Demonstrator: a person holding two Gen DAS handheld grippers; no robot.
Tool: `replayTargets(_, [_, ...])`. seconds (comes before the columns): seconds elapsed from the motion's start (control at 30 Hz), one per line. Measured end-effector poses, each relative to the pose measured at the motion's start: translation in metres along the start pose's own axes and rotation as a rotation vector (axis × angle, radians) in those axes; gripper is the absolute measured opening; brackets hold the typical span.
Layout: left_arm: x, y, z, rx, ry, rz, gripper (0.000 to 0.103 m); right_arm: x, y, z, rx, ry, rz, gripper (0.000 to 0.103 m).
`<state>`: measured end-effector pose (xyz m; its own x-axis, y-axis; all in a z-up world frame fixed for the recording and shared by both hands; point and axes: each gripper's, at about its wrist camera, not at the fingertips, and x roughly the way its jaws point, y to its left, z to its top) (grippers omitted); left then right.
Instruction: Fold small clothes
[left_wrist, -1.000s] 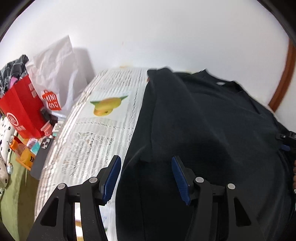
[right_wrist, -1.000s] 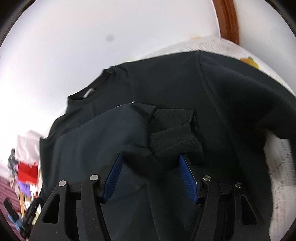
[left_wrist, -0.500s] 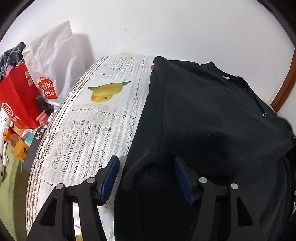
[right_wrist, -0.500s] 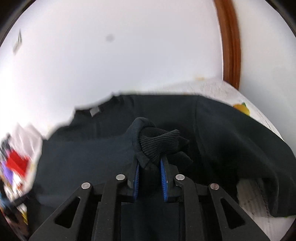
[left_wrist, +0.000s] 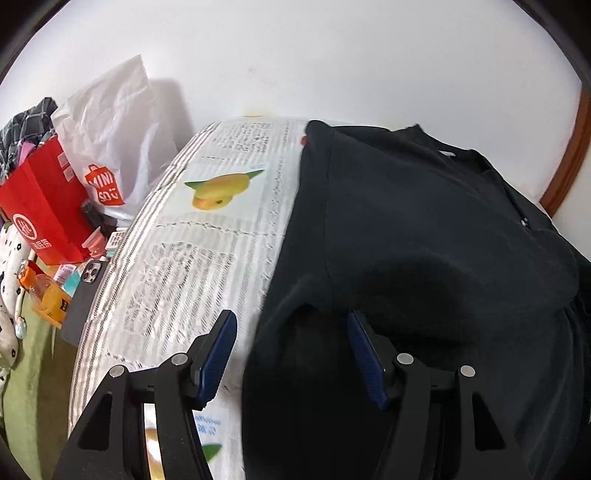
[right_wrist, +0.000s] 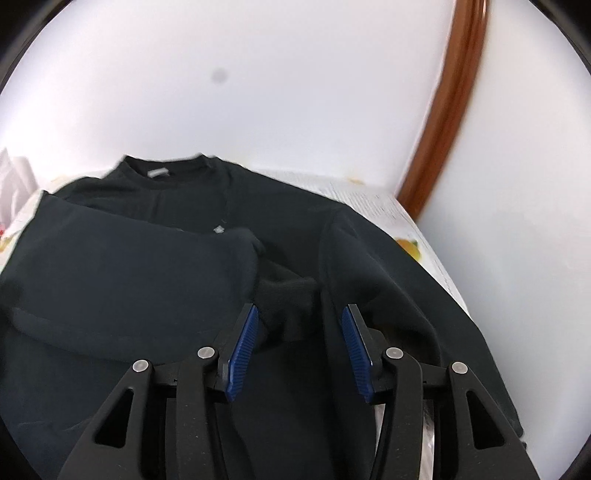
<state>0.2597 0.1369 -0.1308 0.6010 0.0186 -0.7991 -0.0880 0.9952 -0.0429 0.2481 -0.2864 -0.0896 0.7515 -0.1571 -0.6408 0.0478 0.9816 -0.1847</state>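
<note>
Both grippers, left (left_wrist: 288, 354) and right (right_wrist: 297, 352), are hanging spread wide, gripping nothing, over the soft, floppy sweatshirt (right_wrist: 155, 266), so I'm guessing its ribbed cuff (right_wrist: 288, 295) is the spot to pinch.

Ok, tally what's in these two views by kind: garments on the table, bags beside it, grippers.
Garments: 1, the black sweatshirt lying on the lace tablecloth.
Bags: 2, the red bag and the white bag.
Grippers: 2, the left gripper and the right gripper, both with fingers apart.
Total: 5.
</note>
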Motion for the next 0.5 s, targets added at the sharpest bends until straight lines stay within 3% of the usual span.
replayTargets(0.17, [-0.019, -0.014, -0.012, 0.06, -0.016, -0.006, 0.061, 0.014, 0.002, 0.007, 0.013, 0.025, 0.065, 0.048])
replayTargets(0.27, [-0.023, -0.017, -0.017, 0.08, -0.028, -0.012, 0.066, 0.014, -0.01, 0.008, 0.058, -0.007, 0.084, 0.056])
replayTargets(0.33, [-0.018, -0.018, -0.019, 0.081, -0.014, -0.008, 0.066, 0.019, -0.021, 0.011, 0.098, -0.008, 0.113, 0.057])
replayTargets(0.5, [-0.009, -0.021, -0.015, 0.054, -0.005, -0.035, 0.066, 0.054, -0.036, 0.018, 0.174, 0.067, 0.276, 0.053])
